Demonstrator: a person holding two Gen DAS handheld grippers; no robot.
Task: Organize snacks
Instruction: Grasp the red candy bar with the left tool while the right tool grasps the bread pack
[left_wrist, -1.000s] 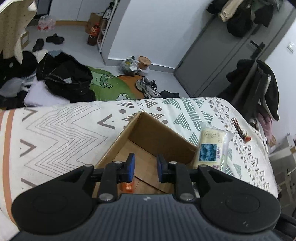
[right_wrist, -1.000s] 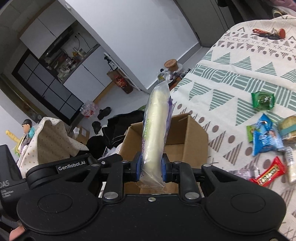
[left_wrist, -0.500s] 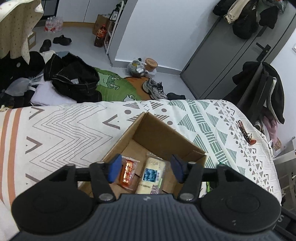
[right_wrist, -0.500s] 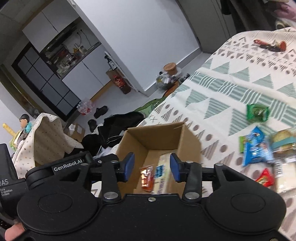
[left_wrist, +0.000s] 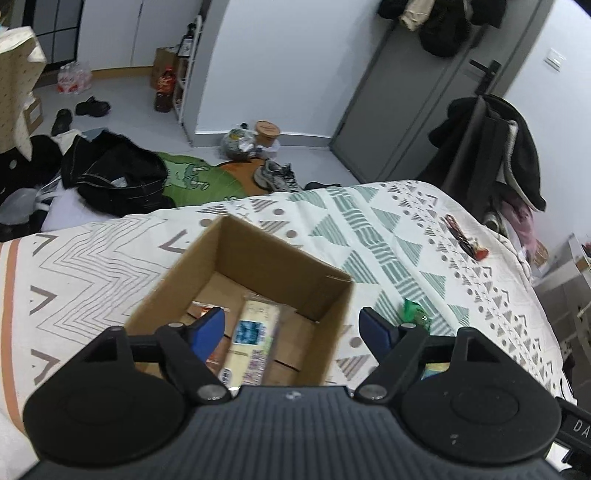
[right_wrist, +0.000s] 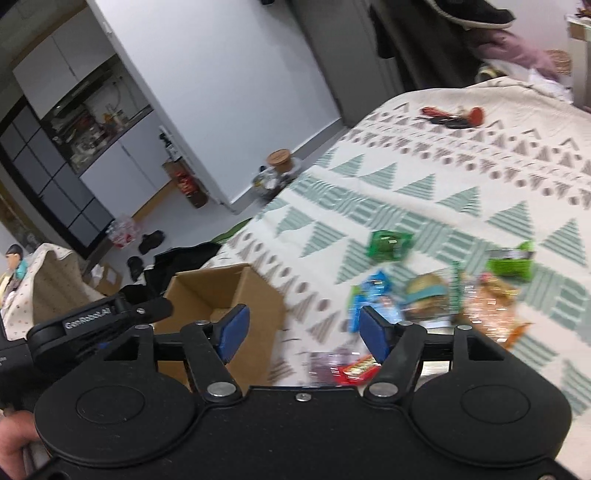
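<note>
The left gripper (left_wrist: 291, 328) hung over the cardboard box (left_wrist: 258, 254) on the bed (left_wrist: 92, 258), blue pads spread wide apart and gripping nothing. Down in the box lay a pale cracker pack (left_wrist: 251, 332) with a blue label, and just beside it, half hidden behind the left pad, an orange wrapper (left_wrist: 201, 310). A green sweet (left_wrist: 415, 314) sat on the bedspread just past the box's right wall. Over in the right view, the right gripper (right_wrist: 301, 330) was wide apart too, nothing between its pads, poised above the bedspread between the box (right_wrist: 229, 288) and the blurred heap of snacks (right_wrist: 436, 291). A red bar (right_wrist: 356, 369) lay right under it, a green packet (right_wrist: 388, 245) farther off. Keys (right_wrist: 452, 116) rested well apart, near the far edge of the bed
</note>
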